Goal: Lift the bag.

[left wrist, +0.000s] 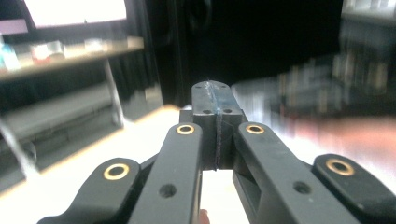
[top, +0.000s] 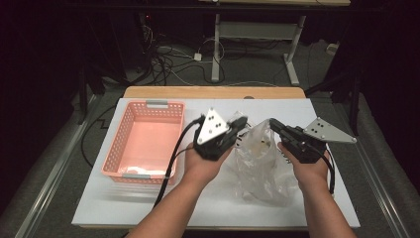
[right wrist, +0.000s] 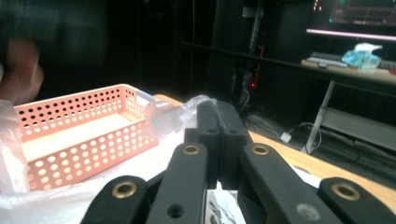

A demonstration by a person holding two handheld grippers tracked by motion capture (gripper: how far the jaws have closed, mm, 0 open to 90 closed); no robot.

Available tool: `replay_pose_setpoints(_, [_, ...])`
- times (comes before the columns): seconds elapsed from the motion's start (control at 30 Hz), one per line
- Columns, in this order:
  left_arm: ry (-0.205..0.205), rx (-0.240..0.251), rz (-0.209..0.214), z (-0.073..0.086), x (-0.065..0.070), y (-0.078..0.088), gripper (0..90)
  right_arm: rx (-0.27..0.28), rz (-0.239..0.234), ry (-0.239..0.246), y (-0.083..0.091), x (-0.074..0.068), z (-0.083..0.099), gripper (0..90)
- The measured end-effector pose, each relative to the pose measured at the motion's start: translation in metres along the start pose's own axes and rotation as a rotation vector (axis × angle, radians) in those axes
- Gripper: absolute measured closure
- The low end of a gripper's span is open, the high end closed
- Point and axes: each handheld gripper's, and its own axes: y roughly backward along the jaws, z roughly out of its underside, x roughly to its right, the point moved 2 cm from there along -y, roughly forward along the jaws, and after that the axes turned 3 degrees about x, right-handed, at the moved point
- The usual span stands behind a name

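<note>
A clear plastic bag (top: 257, 161) stands crumpled on the white table (top: 99, 198), right of the pink basket (top: 143, 141) and between the two hands. The left gripper (top: 241, 124) pinches the bag's top edge on its left side, and its jaws are closed on a thin film. The right gripper (top: 273, 124) has its jaws pressed together on the opposite edge, the plastic bunching around the tips (right wrist: 217, 116).
</note>
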Motion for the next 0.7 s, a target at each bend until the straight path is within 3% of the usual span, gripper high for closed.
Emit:
replay_pose_setpoints(0.07, [0.076, -0.036, 0.024, 0.032, 0.002, 0.008, 65.3, -0.008, 0.006, -0.006, 0.000, 0.001, 0.003, 90.0])
replay_pose_setpoints(0.13, [0.104, -0.094, 0.037, 0.061, 0.011, 0.016, 48.4, -0.015, 0.010, -0.001, 0.001, 0.002, 0.006, 90.0])
replay_pose_setpoints(0.23, [0.180, -0.167, 0.121, 0.092, 0.030, 0.019, 21.9, -0.021, 0.014, -0.002, 0.001, 0.001, 0.009, 90.0])
replay_pose_setpoints(0.27, [0.185, -0.201, 0.144, 0.099, 0.037, 0.017, 13.8, -0.026, 0.013, 0.002, 0.001, 0.001, 0.010, 90.0])
replay_pose_setpoints(0.37, [0.155, -0.289, 0.187, 0.116, 0.056, 0.001, 9.4, -0.033, 0.013, 0.003, 0.000, -0.002, 0.012, 90.0])
replay_pose_setpoints(0.43, [0.133, -0.373, 0.179, 0.128, 0.062, -0.015, 10.7, -0.037, 0.010, 0.002, 0.000, -0.003, 0.014, 90.0])
replay_pose_setpoints(0.47, [0.137, -0.387, 0.195, 0.133, 0.063, -0.021, 16.6, -0.038, 0.007, 0.002, 0.000, -0.004, 0.015, 90.0])
replay_pose_setpoints(0.5, [0.135, -0.397, 0.219, 0.136, 0.063, -0.025, 30.5, -0.038, 0.008, 0.005, 0.000, -0.004, 0.015, 90.0])
replay_pose_setpoints(0.53, [0.130, -0.395, 0.206, 0.138, 0.064, -0.028, 42.5, -0.041, 0.006, 0.008, 0.000, -0.005, 0.016, 90.0])
replay_pose_setpoints(0.6, [0.130, -0.364, 0.184, 0.136, 0.062, -0.030, 75.9, -0.042, 0.005, 0.007, 0.000, -0.005, 0.017, 90.0])
replay_pose_setpoints(0.63, [0.124, -0.341, 0.172, 0.133, 0.060, -0.029, 84.8, -0.042, 0.004, 0.008, 0.001, -0.005, 0.018, 90.0])
replay_pose_setpoints(0.7, [0.112, -0.290, 0.166, 0.124, 0.057, -0.026, 87.6, -0.042, 0.005, 0.004, 0.002, -0.005, 0.019, 90.0])
